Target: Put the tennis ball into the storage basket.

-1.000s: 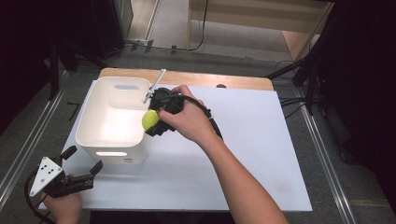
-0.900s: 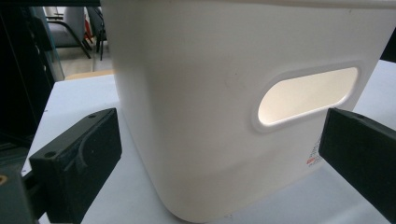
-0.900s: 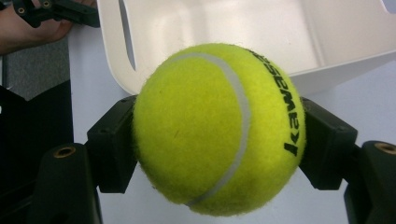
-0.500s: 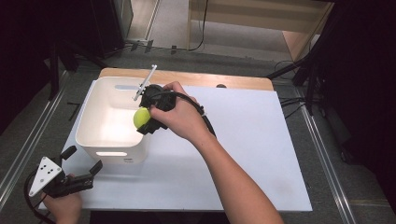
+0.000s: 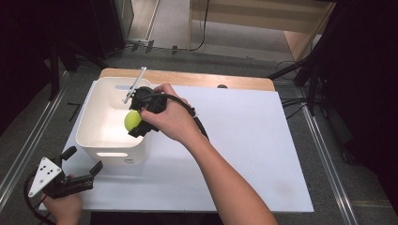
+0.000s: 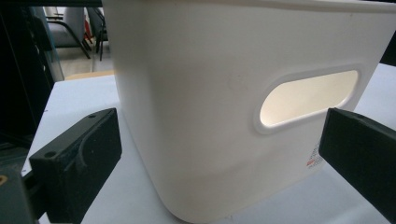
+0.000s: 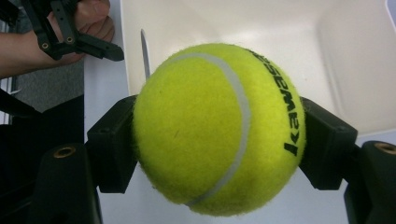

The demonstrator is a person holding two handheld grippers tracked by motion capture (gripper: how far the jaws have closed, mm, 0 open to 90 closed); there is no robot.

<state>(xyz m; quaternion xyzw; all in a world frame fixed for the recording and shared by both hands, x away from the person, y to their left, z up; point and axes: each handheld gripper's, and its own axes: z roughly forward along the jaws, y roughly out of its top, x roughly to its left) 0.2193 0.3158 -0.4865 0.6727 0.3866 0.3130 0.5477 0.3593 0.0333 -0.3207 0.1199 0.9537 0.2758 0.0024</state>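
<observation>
A yellow-green tennis ball (image 5: 133, 120) (image 7: 219, 128) is clamped between the jaws of my right gripper (image 5: 136, 119), which hangs over the right rim of a white plastic bin (image 5: 89, 136). The ball sits above the bin's inside, near its right wall. In the right gripper view the bin's pale interior (image 7: 280, 51) lies behind the ball. My left gripper (image 5: 82, 164) rests open at the table's front left corner, just in front of the bin. Its jaws face the bin's near wall and handle slot (image 6: 306, 98), with nothing between them.
The bin stands on a white board (image 5: 253, 140) over a wooden table top (image 5: 187, 77). A metal frame rail (image 5: 28, 140) runs along the left side. Black stands and cables sit at the far right (image 5: 300, 79).
My right gripper has carried the ball leftward from beside the bin's right rim to over its inside. The left gripper has stayed put.
</observation>
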